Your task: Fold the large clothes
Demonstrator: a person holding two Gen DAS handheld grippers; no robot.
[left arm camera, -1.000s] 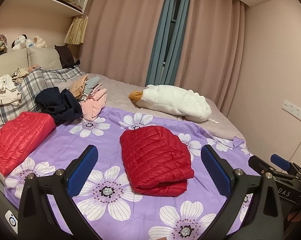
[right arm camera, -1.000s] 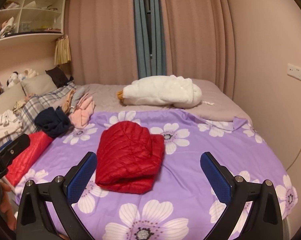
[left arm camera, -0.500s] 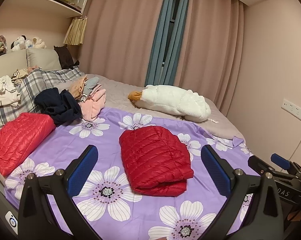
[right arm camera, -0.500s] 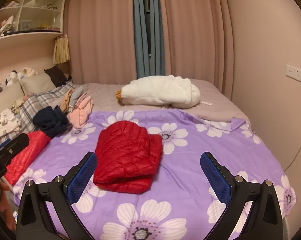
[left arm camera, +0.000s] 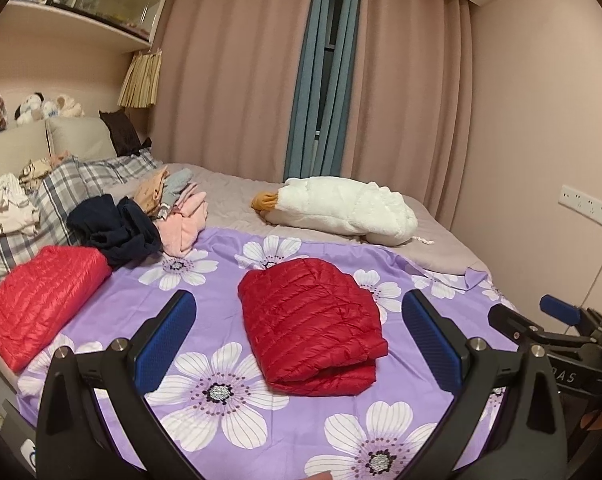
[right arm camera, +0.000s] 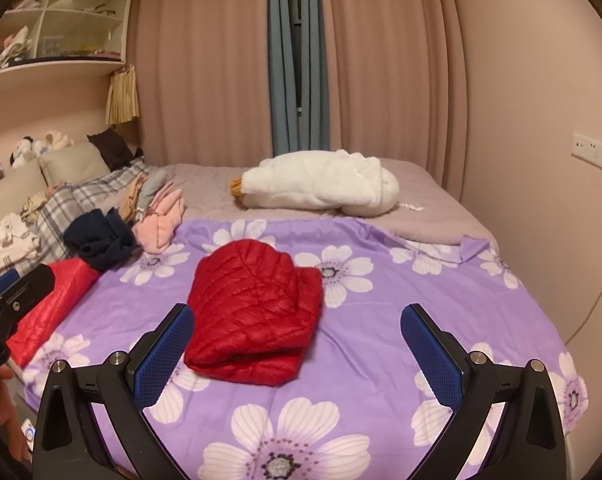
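A folded dark red quilted down jacket (left arm camera: 311, 326) lies in the middle of the purple flowered sheet (left arm camera: 229, 392); it also shows in the right wrist view (right arm camera: 255, 314). My left gripper (left arm camera: 299, 338) is open and empty, held back above the bed's near edge. My right gripper (right arm camera: 297, 350) is open and empty too, also short of the jacket. A second, brighter red folded jacket (left arm camera: 37, 302) lies at the left edge of the bed (right arm camera: 47, 308). The right gripper's body shows at the right of the left wrist view (left arm camera: 557, 328).
A white fleece garment (left arm camera: 345, 210) lies at the back of the bed. A dark navy garment (left arm camera: 113, 232) and pink clothes (left arm camera: 181, 220) are piled at the left by plaid pillows (left arm camera: 61, 192). The wall (left arm camera: 549, 140) with a socket strip stands close on the right.
Both views have shifted only slightly; the jacket sits a little lower and closer in the frames. Both grippers stay open and empty.
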